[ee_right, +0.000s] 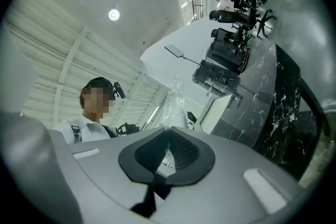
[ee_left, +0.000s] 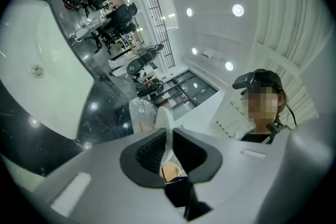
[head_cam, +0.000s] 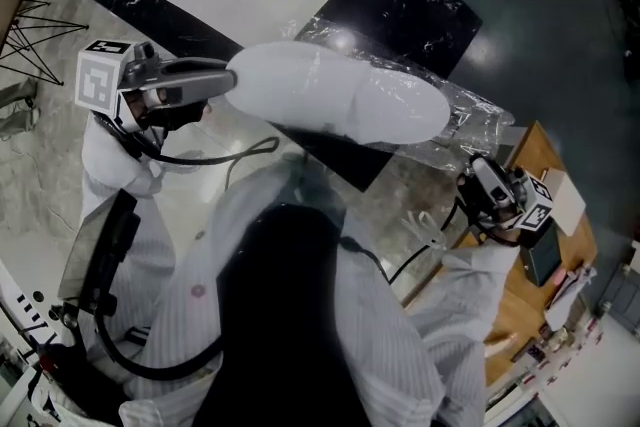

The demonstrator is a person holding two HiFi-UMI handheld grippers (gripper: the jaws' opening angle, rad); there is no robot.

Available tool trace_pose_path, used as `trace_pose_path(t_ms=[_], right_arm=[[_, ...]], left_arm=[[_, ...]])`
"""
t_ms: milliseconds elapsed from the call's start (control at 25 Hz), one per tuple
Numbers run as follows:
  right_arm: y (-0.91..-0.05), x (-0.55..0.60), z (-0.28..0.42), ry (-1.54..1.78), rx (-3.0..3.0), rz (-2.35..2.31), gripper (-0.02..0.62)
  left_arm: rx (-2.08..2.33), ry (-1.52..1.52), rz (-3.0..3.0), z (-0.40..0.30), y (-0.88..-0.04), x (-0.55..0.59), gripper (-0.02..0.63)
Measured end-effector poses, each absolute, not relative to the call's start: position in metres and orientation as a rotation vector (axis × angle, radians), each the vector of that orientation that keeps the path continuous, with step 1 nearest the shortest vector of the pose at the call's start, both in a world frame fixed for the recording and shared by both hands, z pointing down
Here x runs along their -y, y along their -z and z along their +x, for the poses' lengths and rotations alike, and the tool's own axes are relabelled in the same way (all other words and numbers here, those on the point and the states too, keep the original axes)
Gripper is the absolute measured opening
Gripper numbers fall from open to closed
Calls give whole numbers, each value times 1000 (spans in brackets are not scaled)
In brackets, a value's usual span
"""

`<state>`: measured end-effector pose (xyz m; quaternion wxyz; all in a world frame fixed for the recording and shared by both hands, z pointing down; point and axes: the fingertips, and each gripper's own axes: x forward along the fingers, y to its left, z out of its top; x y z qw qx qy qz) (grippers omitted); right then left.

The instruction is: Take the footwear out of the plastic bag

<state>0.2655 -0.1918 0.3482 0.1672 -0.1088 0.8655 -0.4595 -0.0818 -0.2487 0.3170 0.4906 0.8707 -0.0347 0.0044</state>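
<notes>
One white shoe (head_cam: 340, 95) is held above the counter (head_cam: 440, 15), its long axis running left to right in the head view. The left claw (head_cam: 225, 80) clamps its left end. The right claw (head_cam: 478, 167) is closed on the plastic bag (head_cam: 475, 115), which covers its right end.

The person is wearing a pale, finely striped shirt (head_cam: 390, 335) with long sleeves (head_cam: 108, 155), a black panel (head_cam: 280, 315) running down its front, and a black cap (ee_left: 265, 77) with a headset (ee_left: 242, 80) (both seen only in the gripper views). The left gripper (head_cam: 228, 80) and the right gripper (head_cam: 472, 167) are showing grey shells, each bearing a white cube (head_cam: 100, 77) with black square markers and trailing black cables (head_cam: 235, 157).
</notes>
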Motion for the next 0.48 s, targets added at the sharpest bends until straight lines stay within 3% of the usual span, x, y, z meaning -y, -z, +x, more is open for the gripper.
trace_pose_path(t_ms=[480], right_arm=[[-358, 208, 313, 1288, -2480, -900, 14]], left_arm=[[487, -91, 2190, -131, -302, 280, 43]])
